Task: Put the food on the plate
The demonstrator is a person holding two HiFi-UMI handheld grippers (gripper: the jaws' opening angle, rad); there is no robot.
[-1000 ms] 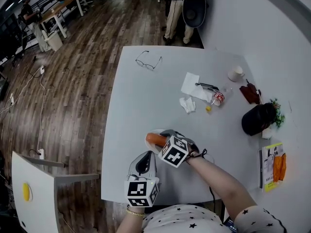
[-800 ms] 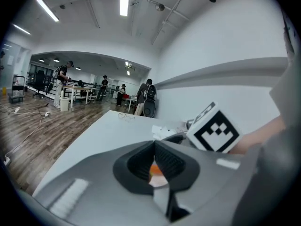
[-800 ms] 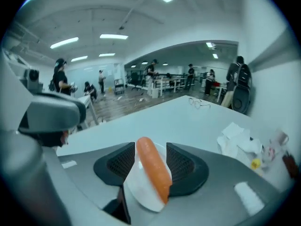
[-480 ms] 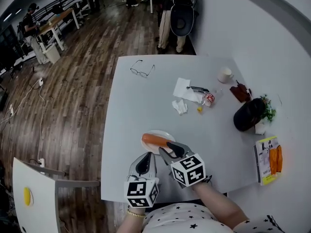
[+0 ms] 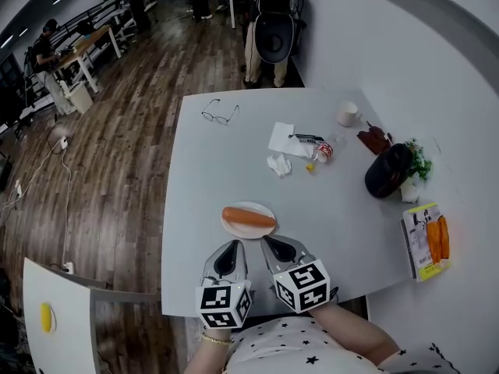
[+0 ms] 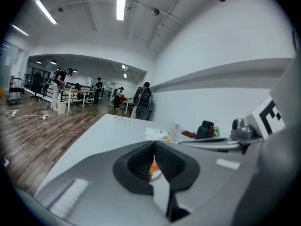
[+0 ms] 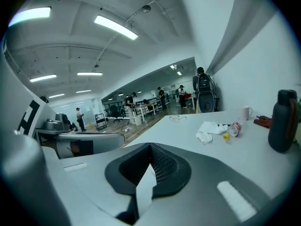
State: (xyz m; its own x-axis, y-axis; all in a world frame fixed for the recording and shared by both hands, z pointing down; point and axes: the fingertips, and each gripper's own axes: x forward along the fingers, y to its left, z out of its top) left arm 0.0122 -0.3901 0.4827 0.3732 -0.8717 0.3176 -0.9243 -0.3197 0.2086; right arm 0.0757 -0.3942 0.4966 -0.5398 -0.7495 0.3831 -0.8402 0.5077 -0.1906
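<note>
An orange sausage lies on a small white plate on the grey table, a little in front of both grippers. My left gripper and right gripper rest side by side near the table's front edge, just short of the plate and apart from it. Both are shut and empty. In the left gripper view the jaws meet at the tips, and a bit of the sausage shows beyond them. In the right gripper view the right gripper holds nothing.
Farther back on the table lie glasses, a white napkin, a crumpled tissue, a tipped small cup and a white mug. A black bottle and a yellow booklet sit at the right. A person stands beyond the table.
The right gripper left the sausage on the plate, drew back toward the table's front edge and shut its jaws. The left gripper has hardly moved.
</note>
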